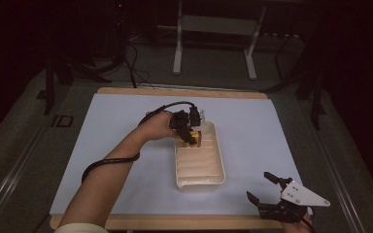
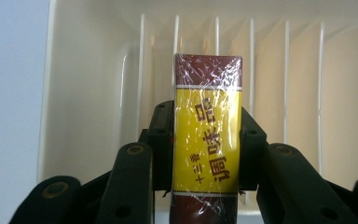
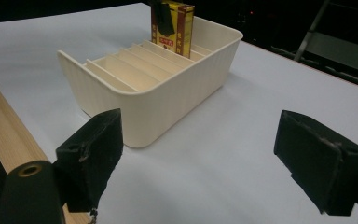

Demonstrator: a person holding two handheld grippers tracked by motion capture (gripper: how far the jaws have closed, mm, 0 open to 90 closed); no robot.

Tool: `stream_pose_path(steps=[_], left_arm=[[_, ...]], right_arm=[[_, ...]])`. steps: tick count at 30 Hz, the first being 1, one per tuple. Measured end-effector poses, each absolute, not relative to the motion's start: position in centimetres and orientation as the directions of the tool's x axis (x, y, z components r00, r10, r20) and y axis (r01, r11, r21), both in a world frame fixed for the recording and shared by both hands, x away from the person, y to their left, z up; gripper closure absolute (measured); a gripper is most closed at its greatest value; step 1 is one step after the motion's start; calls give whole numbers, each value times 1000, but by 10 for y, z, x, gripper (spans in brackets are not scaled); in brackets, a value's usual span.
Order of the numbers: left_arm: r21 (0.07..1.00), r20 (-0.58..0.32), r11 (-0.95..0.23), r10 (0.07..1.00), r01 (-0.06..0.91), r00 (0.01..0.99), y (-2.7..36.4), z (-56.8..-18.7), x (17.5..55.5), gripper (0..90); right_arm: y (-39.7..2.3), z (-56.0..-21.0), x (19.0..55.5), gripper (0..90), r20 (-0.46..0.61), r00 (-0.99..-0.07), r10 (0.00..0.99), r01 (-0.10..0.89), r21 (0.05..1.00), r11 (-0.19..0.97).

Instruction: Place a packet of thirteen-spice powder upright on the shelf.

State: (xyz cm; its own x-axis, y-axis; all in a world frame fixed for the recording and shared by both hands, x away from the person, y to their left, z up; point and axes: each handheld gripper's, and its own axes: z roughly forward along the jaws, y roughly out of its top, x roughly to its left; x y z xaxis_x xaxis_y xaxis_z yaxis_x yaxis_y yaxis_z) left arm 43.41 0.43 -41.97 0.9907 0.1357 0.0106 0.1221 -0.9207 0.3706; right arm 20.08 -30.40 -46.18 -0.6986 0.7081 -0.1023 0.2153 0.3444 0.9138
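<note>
A yellow-and-maroon wrapped box (image 2: pixel 208 140) is pinched by its two narrow sides in the left gripper (image 2: pixel 207 144) and is held upright over the far end of the cream slotted tray (image 1: pixel 218 160), above one of the slots between the thin dividers (image 2: pixel 251 60). The step in hand is judged to be the filing of the box into a slot; next, it would need to be lined up between two dividers, lowered, then released. The right gripper (image 1: pixel 263 187) is held spread wide and empty near the table's near edge
</note>
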Motion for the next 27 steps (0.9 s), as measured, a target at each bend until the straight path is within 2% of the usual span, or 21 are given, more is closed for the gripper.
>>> stream_pose_path(steps=[8, 13, 17, 22, 27], left_arm=[[416, -16, -899, 143, 137, 990, 9, -423, 437, 661], [420, -39, -895, 148, 151, 988, 11, -421, 435, 606], [446, -18, -884, 149, 141, 989, 18, -409, 431, 564], [482, -20, -868, 127, 121, 992, 27, -397, 429, 564], [532, -11, -835, 163, 144, 987, 45, -386, 424, 521]], right_arm=[[-304, -462, 201, 156, -103, -699, 708, 216, 913, 347], [-304, -462, 201, 156, -105, -699, 708, 216, 912, 349], [-304, -462, 201, 156, -103, -698, 709, 218, 912, 347], [-304, -462, 201, 156, -103, -698, 709, 217, 912, 347], [-304, -462, 201, 156, -104, -698, 709, 217, 913, 347]])
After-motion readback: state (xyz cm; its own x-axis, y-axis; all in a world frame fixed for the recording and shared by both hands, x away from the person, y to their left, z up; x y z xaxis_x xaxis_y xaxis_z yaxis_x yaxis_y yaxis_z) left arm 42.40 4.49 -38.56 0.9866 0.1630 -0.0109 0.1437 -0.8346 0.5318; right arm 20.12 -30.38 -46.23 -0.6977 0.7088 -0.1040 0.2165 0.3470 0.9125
